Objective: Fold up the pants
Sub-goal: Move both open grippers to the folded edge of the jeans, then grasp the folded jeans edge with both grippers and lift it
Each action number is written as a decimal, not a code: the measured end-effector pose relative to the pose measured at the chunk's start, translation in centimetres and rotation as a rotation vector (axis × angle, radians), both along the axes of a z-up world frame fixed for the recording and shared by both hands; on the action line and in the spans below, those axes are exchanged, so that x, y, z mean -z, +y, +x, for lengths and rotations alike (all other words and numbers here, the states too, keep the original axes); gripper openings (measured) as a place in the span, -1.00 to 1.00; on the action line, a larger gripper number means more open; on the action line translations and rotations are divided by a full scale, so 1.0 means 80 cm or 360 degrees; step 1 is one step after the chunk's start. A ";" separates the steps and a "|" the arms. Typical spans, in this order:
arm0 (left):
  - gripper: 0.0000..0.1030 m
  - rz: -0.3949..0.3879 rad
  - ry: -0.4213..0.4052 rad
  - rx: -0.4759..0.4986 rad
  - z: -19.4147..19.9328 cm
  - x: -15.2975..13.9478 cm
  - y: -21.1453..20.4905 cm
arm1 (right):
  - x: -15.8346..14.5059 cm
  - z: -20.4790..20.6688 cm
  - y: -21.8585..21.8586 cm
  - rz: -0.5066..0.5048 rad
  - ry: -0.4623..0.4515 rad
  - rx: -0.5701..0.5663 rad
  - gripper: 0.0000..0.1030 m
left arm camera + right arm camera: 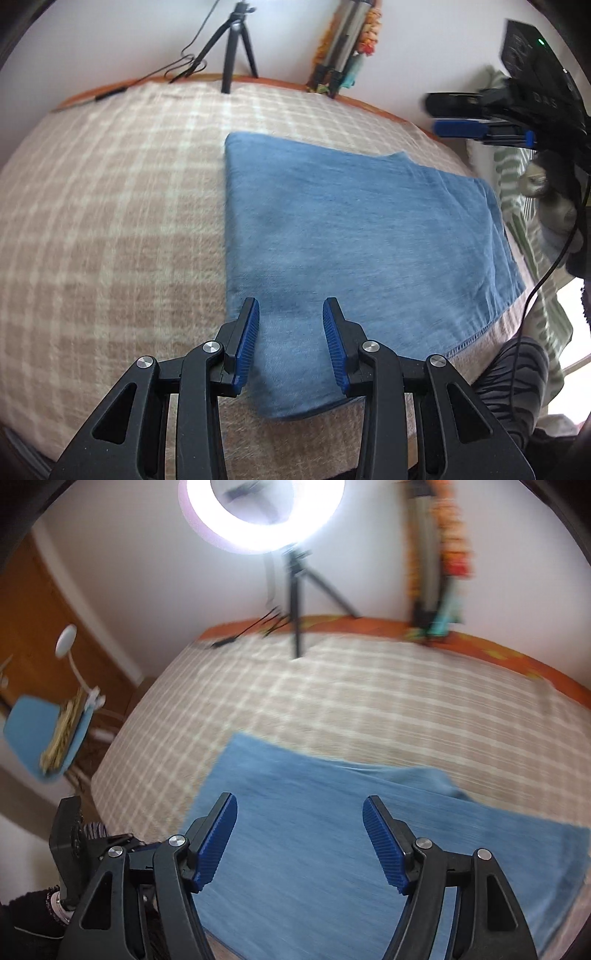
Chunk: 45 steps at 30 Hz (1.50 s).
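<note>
The blue denim pants (351,221) lie folded into a flat rectangle on the beige checked blanket (110,203). My left gripper (291,314) is open and empty, hovering over the near left corner of the pants. My right gripper (300,810) is open and empty above the pants (332,830), which fill the lower part of the right wrist view. The right gripper also shows in the left wrist view (454,114), raised at the far right beyond the pants' right edge.
A black tripod (236,48) with a lit ring light (260,513) stands at the blanket's far edge by the white wall. Colourful items (347,44) lean there too. A blue chair (48,734) stands off the left side. The blanket (369,701) stretches beyond the pants.
</note>
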<state>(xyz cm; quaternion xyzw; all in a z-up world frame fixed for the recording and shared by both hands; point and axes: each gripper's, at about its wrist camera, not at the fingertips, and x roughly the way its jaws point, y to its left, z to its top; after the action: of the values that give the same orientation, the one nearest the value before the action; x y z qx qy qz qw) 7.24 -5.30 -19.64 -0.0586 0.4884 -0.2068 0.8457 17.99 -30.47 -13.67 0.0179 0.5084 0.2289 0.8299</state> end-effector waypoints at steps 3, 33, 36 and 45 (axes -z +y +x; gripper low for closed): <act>-0.34 -0.0082 0.0033 -0.0042 0.000 0.007 0.010 | 0.020 0.014 0.048 -0.0007 0.0092 -0.0076 0.42; -0.16 -0.0401 0.0111 -0.0124 -0.017 0.026 0.039 | 0.106 0.065 0.178 -0.0340 0.0447 -0.0083 -0.93; -0.68 -0.0384 0.0055 -0.0113 -0.016 0.020 0.026 | 0.094 0.064 0.173 -0.0288 0.0427 -0.0061 -0.94; -0.76 -0.0286 -0.0175 -0.0058 -0.025 -0.018 -0.007 | 0.070 0.069 0.168 -0.0309 0.0433 -0.0113 0.01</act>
<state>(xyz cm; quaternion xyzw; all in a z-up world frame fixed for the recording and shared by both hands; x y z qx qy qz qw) 5.21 -5.87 -18.20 -0.1318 0.4197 -0.2372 0.8661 23.54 -17.00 -19.25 -0.0496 0.6361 0.2033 0.7427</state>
